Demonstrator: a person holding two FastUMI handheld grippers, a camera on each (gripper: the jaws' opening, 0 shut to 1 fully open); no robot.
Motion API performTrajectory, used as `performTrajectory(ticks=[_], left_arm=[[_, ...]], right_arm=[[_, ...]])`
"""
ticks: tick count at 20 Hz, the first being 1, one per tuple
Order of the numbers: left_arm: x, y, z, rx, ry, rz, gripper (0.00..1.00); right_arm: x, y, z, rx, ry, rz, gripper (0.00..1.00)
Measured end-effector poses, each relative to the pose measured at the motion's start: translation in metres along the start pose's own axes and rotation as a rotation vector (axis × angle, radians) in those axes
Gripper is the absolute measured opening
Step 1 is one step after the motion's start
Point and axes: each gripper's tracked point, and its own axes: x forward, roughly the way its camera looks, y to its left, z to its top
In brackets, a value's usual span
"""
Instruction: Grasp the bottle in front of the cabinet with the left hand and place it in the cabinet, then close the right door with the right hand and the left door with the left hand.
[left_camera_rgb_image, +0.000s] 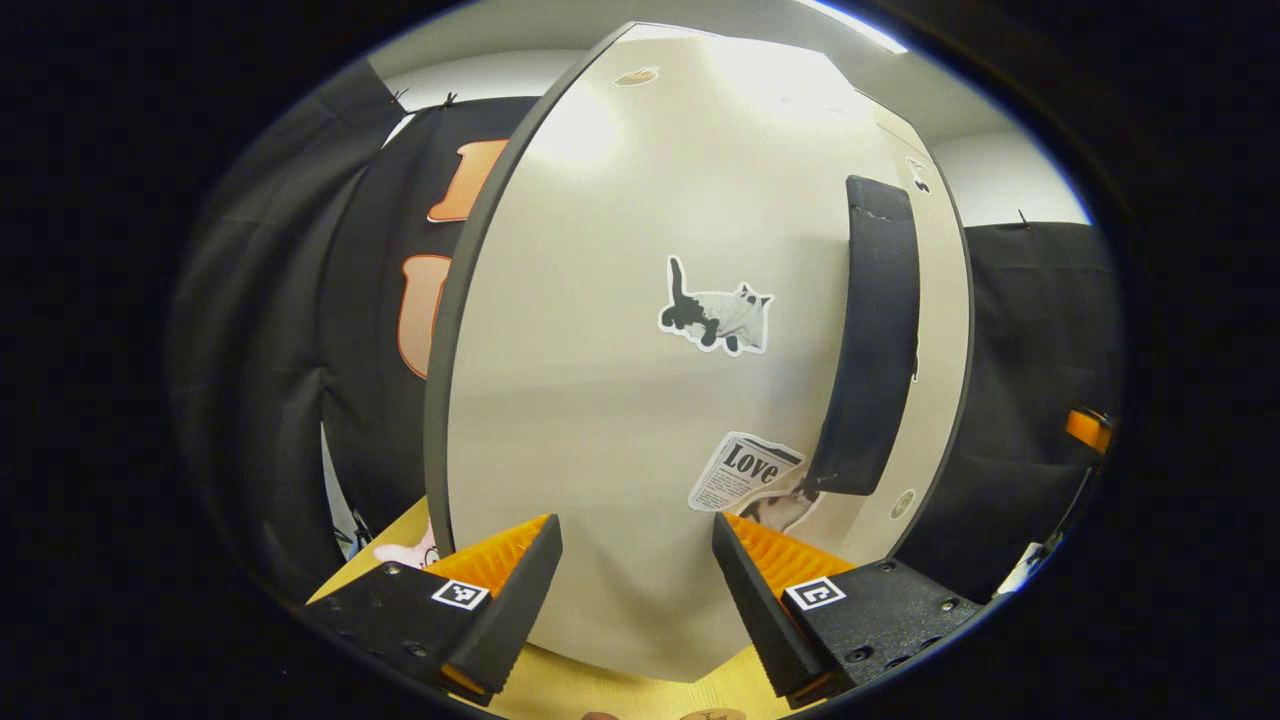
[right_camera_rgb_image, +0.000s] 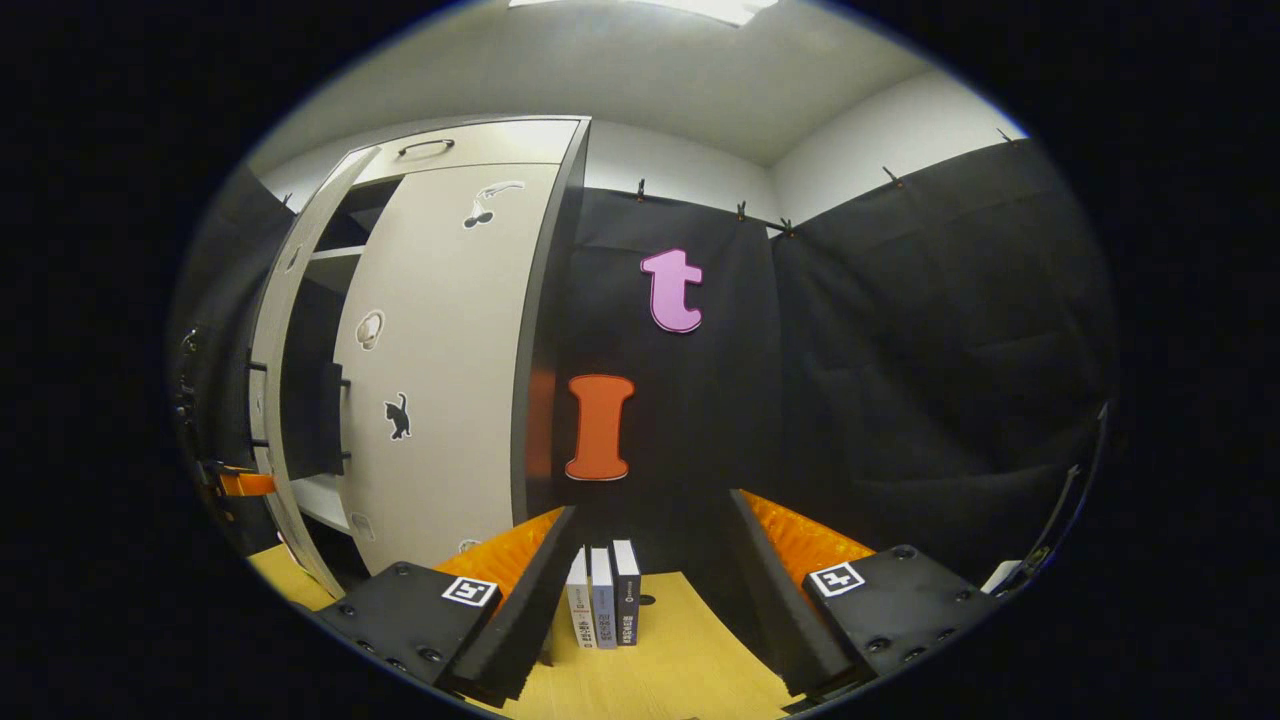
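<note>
**Operator:** Report the left gripper's condition.

**Inspector:** In the left gripper view, the left gripper (left_camera_rgb_image: 637, 580) stood with its fingers apart and nothing between them. It faced the left door (left_camera_rgb_image: 640, 400) at close range, with the dark vertical handle (left_camera_rgb_image: 875, 340) up and to the right. A cat sticker (left_camera_rgb_image: 716, 314) sat at mid-panel and a newspaper sticker (left_camera_rgb_image: 745, 470) lower down.

**Operator:** And the right side?

**Inspector:** In the right gripper view, the right gripper (right_camera_rgb_image: 650, 590) was also spread, gripping nothing. It pointed at three books (right_camera_rgb_image: 603, 597) standing upright on the wooden table (right_camera_rgb_image: 690, 660). The right door (right_camera_rgb_image: 450, 380) lay flat against the cabinet (right_camera_rgb_image: 480, 145). The left door stood ajar, exposing a shelf (right_camera_rgb_image: 325, 500).

**Operator:** Bottle location?

**Inspector:** It could not be made out; the visible gap into the cabinet was narrow and dark.
</note>
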Motion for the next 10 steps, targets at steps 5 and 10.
performTrajectory(ticks=[5,10], left_arm=[[0.002,0.001,0.000,-0.002,0.004,0.014,0.93],[0.001,0.001,0.003,0.030,0.007,0.021,0.93]], right_arm=[[0.006,0.001,-0.001,-0.012,0.003,0.010,0.97],[0.021,0.016,-0.006,-0.005,0.011,0.040,0.97]])
